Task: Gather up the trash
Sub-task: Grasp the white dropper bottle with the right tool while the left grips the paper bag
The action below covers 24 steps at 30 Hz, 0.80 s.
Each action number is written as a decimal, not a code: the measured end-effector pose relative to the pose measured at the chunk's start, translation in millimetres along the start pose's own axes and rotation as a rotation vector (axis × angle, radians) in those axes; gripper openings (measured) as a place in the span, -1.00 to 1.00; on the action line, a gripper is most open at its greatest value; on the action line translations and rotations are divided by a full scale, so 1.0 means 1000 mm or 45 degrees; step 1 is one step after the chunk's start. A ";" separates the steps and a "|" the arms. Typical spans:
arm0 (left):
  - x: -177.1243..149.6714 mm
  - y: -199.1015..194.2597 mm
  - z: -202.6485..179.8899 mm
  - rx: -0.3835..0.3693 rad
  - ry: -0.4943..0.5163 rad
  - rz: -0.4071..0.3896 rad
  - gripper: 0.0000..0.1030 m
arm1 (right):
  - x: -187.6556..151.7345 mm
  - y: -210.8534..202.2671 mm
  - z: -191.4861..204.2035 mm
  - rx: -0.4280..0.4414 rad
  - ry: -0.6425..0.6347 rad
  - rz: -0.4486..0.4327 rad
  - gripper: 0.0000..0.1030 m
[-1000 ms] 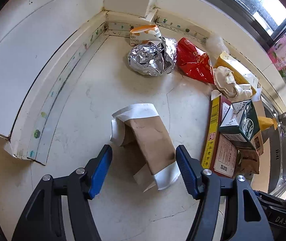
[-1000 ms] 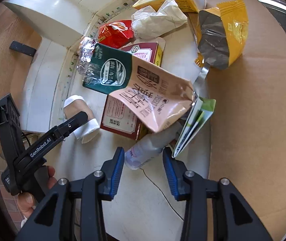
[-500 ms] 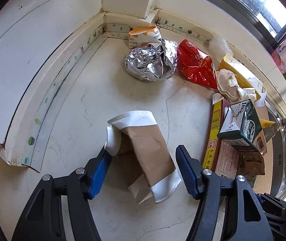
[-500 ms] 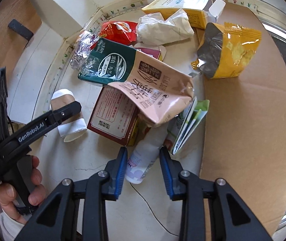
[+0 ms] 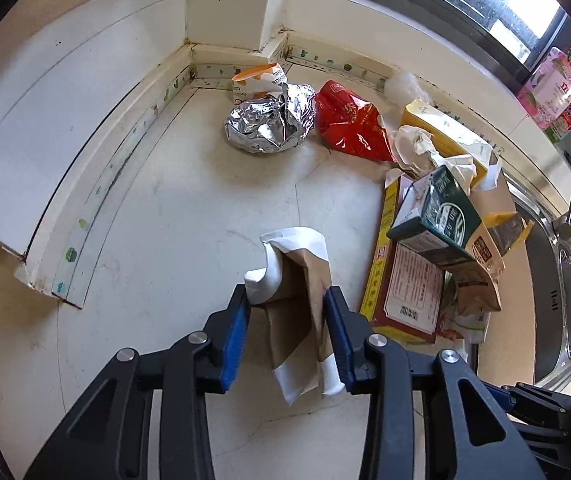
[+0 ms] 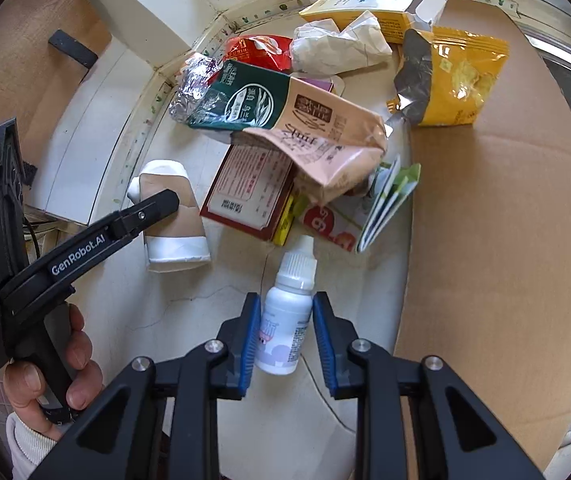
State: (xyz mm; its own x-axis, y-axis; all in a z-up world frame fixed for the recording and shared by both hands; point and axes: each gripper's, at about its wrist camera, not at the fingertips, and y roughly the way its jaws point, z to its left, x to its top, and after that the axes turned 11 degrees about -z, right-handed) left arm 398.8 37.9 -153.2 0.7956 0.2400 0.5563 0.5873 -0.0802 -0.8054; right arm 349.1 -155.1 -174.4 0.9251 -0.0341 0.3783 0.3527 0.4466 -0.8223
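A crushed brown-and-white paper cup (image 5: 301,280) sits between the blue pads of my left gripper (image 5: 285,296). The jaws are closing on it and both pads press its sides, folding it narrower. The right wrist view shows the same cup (image 6: 177,244) on the pale counter with one of the left gripper's fingers (image 6: 153,208) across it. My right gripper (image 6: 287,300) is shut on a small white dropper bottle (image 6: 285,320), whose cap points away toward the litter pile.
Litter crowds the counter corner: a foil ball (image 5: 265,124), a red bag (image 5: 349,124), a green-and-tan carton (image 5: 441,216) on a red box (image 5: 405,292), crumpled paper (image 6: 337,48) and a yellow snack bag (image 6: 453,76). A cardboard sheet (image 6: 505,240) lies right, by a steel sink (image 5: 565,300).
The left jaws closed in from wide apart and squeezed the paper cup. The right jaws shut on the white bottle and drew it out from under the pile.
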 end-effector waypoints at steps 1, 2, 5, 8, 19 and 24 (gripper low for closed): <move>-0.004 -0.004 0.001 -0.007 0.003 0.002 -0.31 | -0.004 -0.004 0.000 0.001 0.005 -0.005 -0.49; -0.008 -0.010 0.001 -0.015 0.005 0.005 -0.31 | -0.009 -0.009 -0.002 0.004 0.009 -0.010 -0.49; -0.022 -0.030 0.002 -0.034 0.020 -0.005 -0.31 | -0.021 -0.022 -0.002 0.002 0.017 -0.028 -0.49; -0.036 -0.053 0.001 -0.049 0.045 -0.007 -0.31 | -0.032 -0.039 0.000 0.003 0.030 -0.059 -0.50; -0.090 -0.158 0.009 -0.123 0.169 -0.076 -0.31 | -0.090 -0.095 0.032 0.018 0.055 -0.193 -0.50; -0.115 -0.197 0.014 -0.142 0.225 -0.103 -0.31 | -0.126 -0.116 0.054 0.019 0.067 -0.238 -0.50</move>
State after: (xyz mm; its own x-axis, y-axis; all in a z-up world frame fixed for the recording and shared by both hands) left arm 189.5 39.3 -61.2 0.7530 0.0779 0.6534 0.6555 -0.1767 -0.7343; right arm 184.1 -154.5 -104.3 0.8500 -0.1639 0.5006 0.5170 0.4417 -0.7332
